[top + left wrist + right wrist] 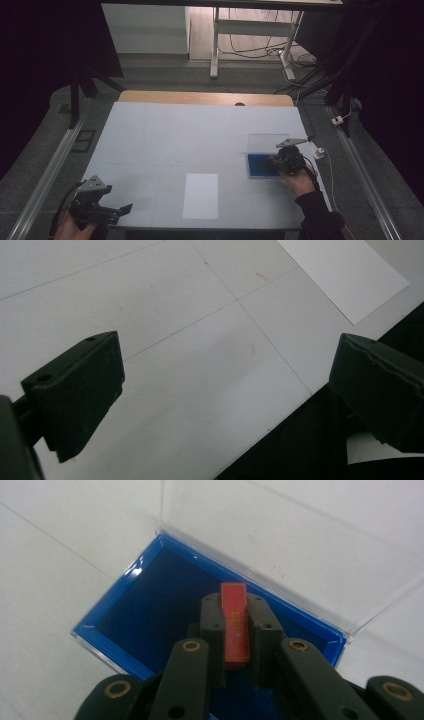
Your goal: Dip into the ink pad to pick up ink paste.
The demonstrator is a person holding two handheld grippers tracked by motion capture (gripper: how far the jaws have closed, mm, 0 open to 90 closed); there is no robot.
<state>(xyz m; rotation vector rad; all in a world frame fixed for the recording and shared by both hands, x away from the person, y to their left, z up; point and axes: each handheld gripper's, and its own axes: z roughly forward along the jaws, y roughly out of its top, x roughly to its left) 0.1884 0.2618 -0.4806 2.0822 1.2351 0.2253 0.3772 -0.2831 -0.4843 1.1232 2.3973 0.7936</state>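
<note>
- Right gripper [235, 630] is clamped on a small red-orange flat piece [235, 622], jaws tight on both its sides, held just above the dark lining of the blue box [115, 615].
- From the high view the right gripper [289, 159] sits over the right half of the blue box [257, 165], on the right side of the table [165, 130], fairly near the person.
- Clear lid [280, 545] stands open at the box's far edge, hinged back; it also shows from above [267, 141].
- Left gripper [225, 390] has its jaws spread wide with nothing between them, hanging over the near left edge of the table; seen from above [102, 207] at the near left corner.
- White sheet [200, 196] lies flat near the middle, close to the near edge, well apart from the box; its corner shows at top right of the left gripper view [345, 275].
- Risk, my guess: the piece is gripped only by its thin sides, so it could twist or slip out if tilted.
- Risk: the gripper could knock the box wall or the upright lid; the box looks light and nothing holds it, so it may slide or the lid may flop shut.
- Risk: left gripper sits too far off to steady the box.
- Writing: faint gold marks on the red piece, too small to read. No brand or label readable anywhere else.
</note>
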